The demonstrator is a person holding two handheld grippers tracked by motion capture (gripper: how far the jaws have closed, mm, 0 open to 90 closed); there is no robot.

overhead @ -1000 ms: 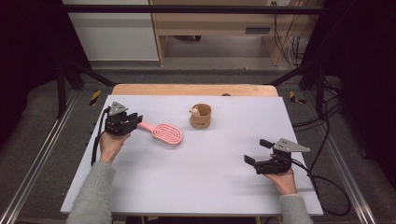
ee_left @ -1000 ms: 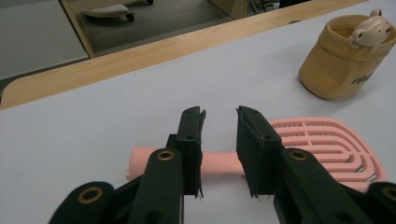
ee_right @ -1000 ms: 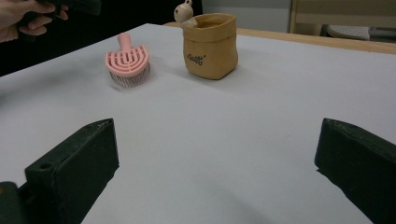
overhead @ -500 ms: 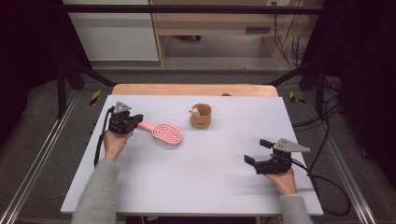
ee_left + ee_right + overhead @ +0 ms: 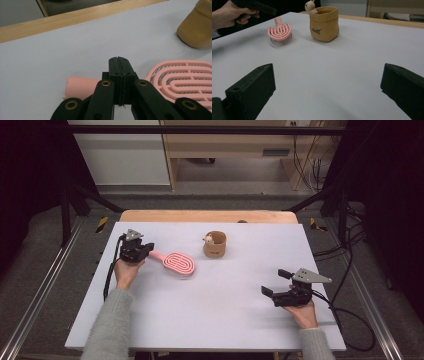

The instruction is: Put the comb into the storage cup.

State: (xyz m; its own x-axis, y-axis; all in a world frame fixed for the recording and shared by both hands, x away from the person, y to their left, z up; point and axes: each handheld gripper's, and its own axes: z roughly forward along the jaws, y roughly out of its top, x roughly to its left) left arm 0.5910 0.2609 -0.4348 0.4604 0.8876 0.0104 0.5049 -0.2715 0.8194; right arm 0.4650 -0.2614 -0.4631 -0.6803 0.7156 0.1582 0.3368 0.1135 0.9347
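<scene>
At the left of the high view, the left gripper [image 5: 148,251] sits at the handle end of a pink hairbrush [image 5: 175,263] lying flat on the white table [image 5: 210,320]. In the left gripper view its two black jaws stand pressed together, tip against tip, directly over the brush's pink handle [image 5: 80,87]; nothing shows between the tips, and whether the handle is caught lower down cannot be told from these frames. The jaws have just been closing. The brush's oval slotted head [image 5: 185,77] spreads toward the right edge of that view, bristles down.

The brush lies left of centre in the high view, its handle pointing toward the upper left and its head toward the lower right. Right of it, near the top centre of the table, stands a tan fabric pouch [image 5: 215,244], upright and well apart from the brush, with a small pale toy figure [image 5: 208,239] peeking over its rim.

At the lower right of the high view, the right gripper [image 5: 271,282] rests low over bare tabletop, jaws spread wide and holding nothing, with the brush and pouch far off in the right gripper view.
</scene>
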